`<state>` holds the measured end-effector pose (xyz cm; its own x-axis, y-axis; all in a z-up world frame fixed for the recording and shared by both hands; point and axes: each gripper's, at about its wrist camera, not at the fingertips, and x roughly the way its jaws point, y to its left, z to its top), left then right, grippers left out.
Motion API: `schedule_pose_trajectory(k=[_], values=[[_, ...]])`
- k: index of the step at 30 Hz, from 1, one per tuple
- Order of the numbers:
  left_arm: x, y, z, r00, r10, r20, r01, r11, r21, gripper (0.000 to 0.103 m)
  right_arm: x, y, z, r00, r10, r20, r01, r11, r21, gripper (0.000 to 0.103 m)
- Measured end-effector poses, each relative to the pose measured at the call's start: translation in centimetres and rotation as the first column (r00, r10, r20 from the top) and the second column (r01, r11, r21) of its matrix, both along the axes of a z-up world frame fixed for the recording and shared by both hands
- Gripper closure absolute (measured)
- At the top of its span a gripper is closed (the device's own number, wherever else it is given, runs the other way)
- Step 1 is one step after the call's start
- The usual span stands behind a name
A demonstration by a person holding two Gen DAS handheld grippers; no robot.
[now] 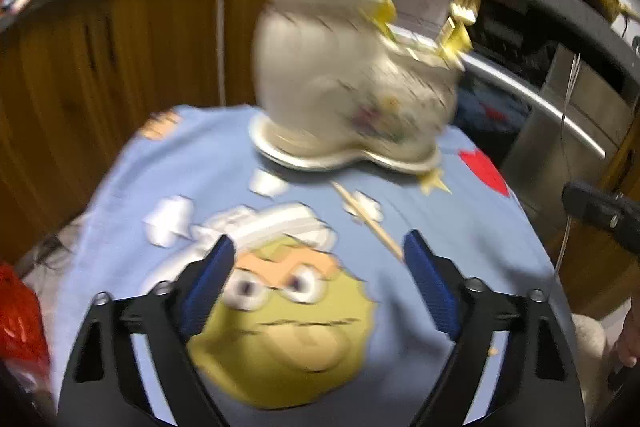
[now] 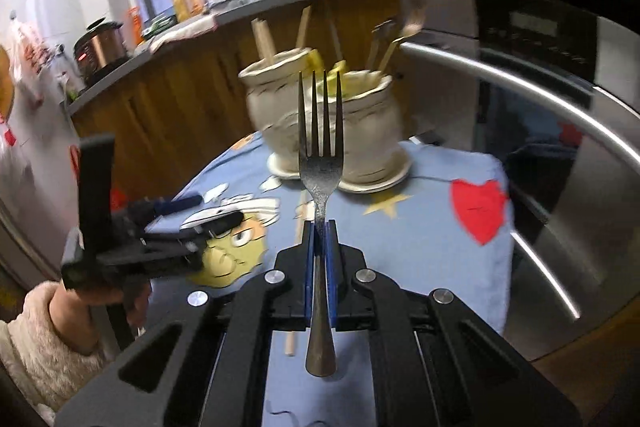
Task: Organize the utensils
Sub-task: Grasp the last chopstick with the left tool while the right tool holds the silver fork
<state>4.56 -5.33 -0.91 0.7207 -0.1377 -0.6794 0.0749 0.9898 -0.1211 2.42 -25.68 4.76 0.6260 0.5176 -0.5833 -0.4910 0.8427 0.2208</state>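
A cream ceramic two-pot utensil holder [image 1: 340, 87] [image 2: 372, 131] stands on its saucer at the far end of a blue cartoon cloth [image 1: 120, 227]. Wooden sticks and gold cutlery poke out of it. My right gripper [image 2: 320, 227] is shut on a steel fork [image 2: 320, 167], tines up, held in the air in front of the holder. My left gripper [image 1: 320, 247] is open over the cloth with nothing between its fingers, also seen at the left as my left gripper [image 2: 212, 211]. A wooden chopstick [image 1: 368, 219] [image 2: 298, 227] lies on the cloth just beyond the left gripper's right fingertip.
Wooden cabinet doors [image 1: 120, 47] and a grey countertop [image 2: 280, 3] with bottles run behind the table. A steel oven with a long handle [image 2: 540, 99] stands to the right. A red bag [image 1: 20, 327] lies at the left edge. A fluffy white sleeve [image 2: 44, 339] holds the left gripper.
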Motion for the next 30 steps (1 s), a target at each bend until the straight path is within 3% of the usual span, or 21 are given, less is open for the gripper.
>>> schedule_pose_trajectory(k=[7, 9, 10, 11, 16, 20, 23, 24, 26, 27, 28, 30], values=[[1.2, -5.9, -2.2, 0.995, -0.061, -0.085, 0.069, 0.992, 0.103, 0.045, 0.2, -0.6, -1.2, 1.000, -0.003, -0.023, 0.004, 1.000, 0.014, 0.098], [1.2, -6.8, -2.6, 0.994, -0.061, -0.088, 0.075, 0.982, 0.173, 0.056, 0.0, -0.6, -1.4, 1.000, 0.001, -0.023, -0.001, 1.000, 0.011, 0.098], [1.1, -6.9, -2.6, 0.994, -0.070, -0.082, 0.085, 0.978, 0.191, 0.070, -0.2, -0.6, -1.3, 1.000, 0.003, -0.023, -0.002, 1.000, 0.012, 0.098], [1.0, -6.8, -2.6, 0.993, -0.078, -0.088, 0.093, 0.978, 0.185, 0.079, -0.3, -0.6, -1.2, 1.000, 0.007, -0.021, -0.007, 1.000, 0.016, 0.098], [0.6, -4.7, -1.9, 0.991, -0.088, -0.098, 0.104, 0.980, 0.169, 0.103, -0.5, -0.6, -1.1, 1.000, 0.016, -0.016, -0.015, 1.000, 0.027, 0.098], [-0.1, -2.5, -1.1, 0.992, -0.067, -0.104, 0.084, 0.981, 0.173, 0.102, -0.6, -0.3, -1.1, 1.000, 0.024, -0.016, -0.023, 0.999, 0.030, 0.098], [0.0, -0.9, -0.9, 0.992, -0.026, -0.121, 0.039, 0.993, 0.110, 0.101, -0.6, 0.0, -1.2, 0.999, 0.032, -0.020, -0.031, 0.999, 0.032, 0.098], [0.1, -0.7, -0.9, 0.991, -0.021, -0.132, 0.030, 0.997, 0.067, 0.097, -0.6, 0.2, -1.2, 0.999, 0.034, -0.021, -0.034, 0.999, 0.031, 0.098], [0.2, -1.0, -1.0, 0.990, -0.037, -0.137, 0.038, 0.999, 0.007, 0.068, -0.7, 0.5, -1.3, 0.999, 0.041, -0.021, -0.040, 0.999, 0.028, 0.098], [0.1, -1.4, -1.1, 0.990, -0.045, -0.134, 0.045, 0.999, -0.003, 0.061, -0.8, 0.5, -1.3, 0.999, 0.042, -0.020, -0.041, 0.999, 0.026, 0.098], [0.0, -1.8, -1.2, 0.990, -0.053, -0.130, 0.053, 0.999, -0.007, 0.055, -0.7, 0.5, -1.4, 0.999, 0.043, -0.020, -0.042, 0.999, 0.023, 0.098], [0.0, -3.2, -1.4, 0.987, -0.084, -0.134, 0.084, 0.996, -0.006, 0.054, -0.7, 0.5, -1.4, 0.999, 0.041, -0.023, -0.041, 0.999, 0.022, 0.098]])
